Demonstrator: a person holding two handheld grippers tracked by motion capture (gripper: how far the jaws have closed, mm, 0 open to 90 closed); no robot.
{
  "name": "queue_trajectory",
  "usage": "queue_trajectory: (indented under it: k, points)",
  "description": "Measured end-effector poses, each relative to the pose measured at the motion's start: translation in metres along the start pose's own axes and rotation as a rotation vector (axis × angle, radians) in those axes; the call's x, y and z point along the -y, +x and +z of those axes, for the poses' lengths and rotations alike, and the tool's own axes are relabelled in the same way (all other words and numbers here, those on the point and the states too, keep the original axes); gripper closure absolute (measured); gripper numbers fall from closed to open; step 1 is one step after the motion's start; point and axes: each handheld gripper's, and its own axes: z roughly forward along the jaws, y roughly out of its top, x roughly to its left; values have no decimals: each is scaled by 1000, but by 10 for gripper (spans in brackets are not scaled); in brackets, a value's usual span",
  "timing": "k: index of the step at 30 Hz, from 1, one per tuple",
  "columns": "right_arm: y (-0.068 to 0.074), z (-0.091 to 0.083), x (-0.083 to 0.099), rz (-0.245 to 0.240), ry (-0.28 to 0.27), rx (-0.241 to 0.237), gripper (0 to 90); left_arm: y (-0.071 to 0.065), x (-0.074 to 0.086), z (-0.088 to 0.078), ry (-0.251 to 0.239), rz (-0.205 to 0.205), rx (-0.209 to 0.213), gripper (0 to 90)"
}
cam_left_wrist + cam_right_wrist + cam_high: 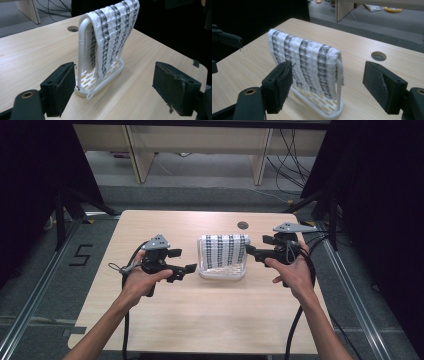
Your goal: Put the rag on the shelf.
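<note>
While draped on rack (222,271), towel (223,251) between both open fingers, untouched

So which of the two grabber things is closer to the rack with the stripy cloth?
The right gripper: its open jaws almost reach the white rack holding the striped cloth. The left gripper, also open, leaves a visible gap.

Probably a lab: black curtains (30,195), floor rails (30,305), loose cables (292,155).

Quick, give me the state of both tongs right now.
Left tongs: open, holding nothing; the striped cloth on the white rack hangs ahead of them.
Right tongs: open, holding nothing.
</note>
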Motion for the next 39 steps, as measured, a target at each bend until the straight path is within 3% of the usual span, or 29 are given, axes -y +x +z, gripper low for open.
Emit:
queue_trajectory:
  k: [2,3,4,7,9,10,11,12,13,16,17,19,20,21,23,24,25,26,27,28,29,30,31,32,34,35,37,38,39]
  points:
    - [-1,2,3,-22,-14,-4,246,-2,2,-1,11,-2,-11,168]
    - [1,1,4,10,-6,-7,244,-2,4,-1,9,-3,-13,161]
    - [-1,2,6,-24,-14,-15,243,-3,5,-1,2,-4,2,161]
    - [3,1,9,17,-7,-15,242,-5,9,-1,0,0,2,161]
    - [-1,1,10,-36,-21,-24,243,-7,12,-2,9,8,-6,161]
    - [4,-1,13,13,4,-16,243,-9,15,-2,13,9,-3,161]
    - [4,-1,13,13,4,-16,243,-9,15,-2,13,9,-3,161]
    - [2,1,14,-20,-22,-20,243,-10,16,-2,12,10,-2,161]
    - [4,1,16,9,-19,-23,243,-10,17,-2,15,10,-2,161]
    - [3,2,19,-17,-21,-28,243,-13,21,-2,19,16,2,161]
    - [5,1,20,8,-12,-35,243,-14,23,-2,20,17,8,161]
    - [5,1,23,3,-22,-28,244,-16,26,-2,33,21,12,161]
    - [3,2,24,-26,-35,-25,246,-17,27,-2,40,27,15,161]
    - [5,1,25,0,-21,-37,247,-17,28,-2,45,33,14,162]
    - [4,2,27,-21,-29,-43,249,-19,31,-1,50,34,22,163]
    - [5,2,30,10,-21,-49,249,-20,33,-1,47,37,26,163]
    - [5,2,30,10,-21,-49,249,-20,33,-1,55,40,27,163]
    - [3,2,31,-22,-24,-41,249,-21,35,-1,46,42,25,163]
    - [6,1,32,10,-8,-41,249,-22,35,-1,54,42,28,163]
    - [5,2,33,-17,-16,-41,249,-23,36,-1,51,42,31,162]
    - [7,1,34,17,-7,-54,249,-24,37,-1,52,45,27,162]
    - [6,2,35,-18,-24,-42,249,-25,37,-2,55,45,30,162]
    - [7,1,36,-5,-15,-61,249,-26,39,-1,47,44,39,162]
    - [9,0,37,-3,-13,-46,249,-27,39,-1,58,49,30,162]
    - [10,0,38,-24,-26,-55,249,-30,42,0,56,46,40,162]
    - [13,-1,39,1,-10,-60,249,-31,43,0,54,45,45,162]
    - [13,-1,40,-51,-18,-50,249,-33,46,1,53,46,55,162]
    - [17,-2,42,-15,2,-64,248,-34,47,0,66,51,59,162]
    - [16,-2,43,-55,-12,-59,246,-36,48,0,64,55,57,162]
